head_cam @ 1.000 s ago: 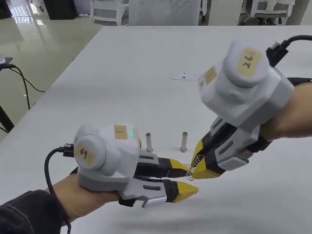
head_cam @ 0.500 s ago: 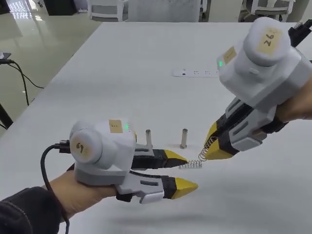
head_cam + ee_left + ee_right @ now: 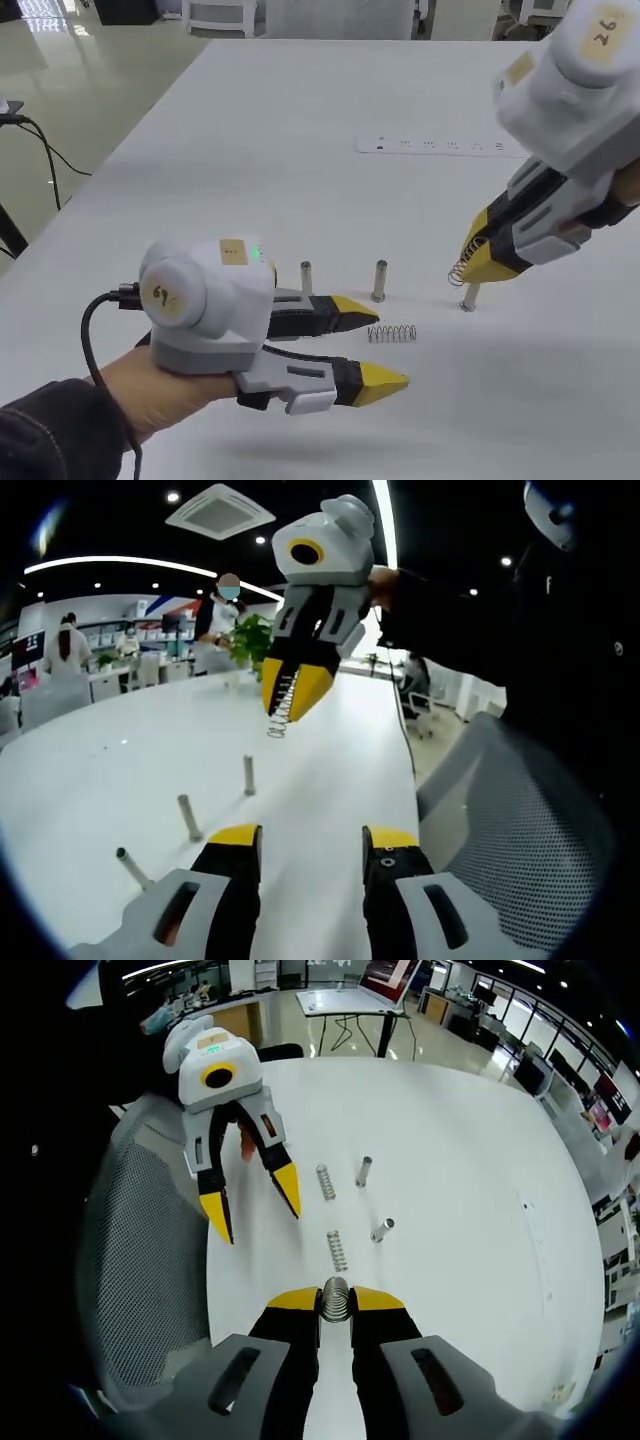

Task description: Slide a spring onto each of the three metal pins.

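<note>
Three short metal pins stand in a row on the white table: the left pin (image 3: 306, 275), the middle pin (image 3: 380, 280) and the right pin (image 3: 468, 297). My right gripper (image 3: 478, 262) hangs just above the right pin, shut on a spring (image 3: 462, 265) whose lower end dangles close beside the pin's top. The same held spring (image 3: 336, 1300) sits between the jaws in the right gripper view. A loose spring (image 3: 391, 333) lies flat in front of the middle pin. My left gripper (image 3: 385, 347) is open beside it, holding nothing. The left gripper view has the pins (image 3: 188, 817) and the right gripper (image 3: 295, 685).
A white power strip (image 3: 430, 147) lies farther back on the table (image 3: 250, 150). The table's left edge drops to a shiny floor with a cable. A grey mesh chair (image 3: 140, 1290) stands at the near side. People stand far off in the left gripper view.
My right gripper has risen from beside the left gripper's jaws with a spring and moved right, over the right pin. One spring stayed flat on the table. The left gripper barely moved.
</note>
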Demonstrator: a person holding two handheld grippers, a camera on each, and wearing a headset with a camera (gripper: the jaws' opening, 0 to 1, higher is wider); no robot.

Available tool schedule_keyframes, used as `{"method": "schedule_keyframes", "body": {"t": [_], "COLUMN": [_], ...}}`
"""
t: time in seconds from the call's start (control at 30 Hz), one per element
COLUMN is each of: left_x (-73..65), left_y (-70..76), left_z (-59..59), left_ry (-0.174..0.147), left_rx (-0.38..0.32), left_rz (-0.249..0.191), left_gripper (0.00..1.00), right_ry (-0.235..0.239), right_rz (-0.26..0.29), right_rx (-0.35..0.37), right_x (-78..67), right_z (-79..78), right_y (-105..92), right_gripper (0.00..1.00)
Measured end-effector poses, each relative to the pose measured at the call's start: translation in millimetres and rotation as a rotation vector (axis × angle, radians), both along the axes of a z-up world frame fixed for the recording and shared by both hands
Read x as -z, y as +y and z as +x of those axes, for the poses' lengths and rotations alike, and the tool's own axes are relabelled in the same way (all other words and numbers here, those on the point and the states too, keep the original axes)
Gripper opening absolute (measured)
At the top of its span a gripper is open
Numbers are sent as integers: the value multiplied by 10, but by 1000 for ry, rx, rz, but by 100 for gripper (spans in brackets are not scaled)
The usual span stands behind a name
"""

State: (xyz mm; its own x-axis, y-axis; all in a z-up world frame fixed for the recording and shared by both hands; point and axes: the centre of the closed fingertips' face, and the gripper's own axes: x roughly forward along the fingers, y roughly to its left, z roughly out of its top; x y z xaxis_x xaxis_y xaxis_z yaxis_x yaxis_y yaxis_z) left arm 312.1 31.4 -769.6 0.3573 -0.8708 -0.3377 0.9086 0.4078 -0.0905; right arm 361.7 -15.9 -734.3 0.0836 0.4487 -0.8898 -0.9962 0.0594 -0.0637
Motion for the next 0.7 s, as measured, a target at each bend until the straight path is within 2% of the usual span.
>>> {"method": "schedule_keyframes", "body": {"t": [0.27, 0.6, 0.7], "left_x": [36, 104, 114], "left_y": [38, 83, 111], "left_z": [27, 56, 55], "left_ry": [10, 48, 53], "left_rx": [-18, -44, -45], "left_rz": [3, 8, 13], "left_gripper": [41, 52, 52], "right_ry": [-44, -65, -64], "right_rz": [-53, -92, -101], "right_rx": [53, 77, 79], "right_x": [71, 158, 183], "right_z": [197, 311, 354], "right_y": [-178, -281, -306], "right_gripper": [8, 8, 8]}}
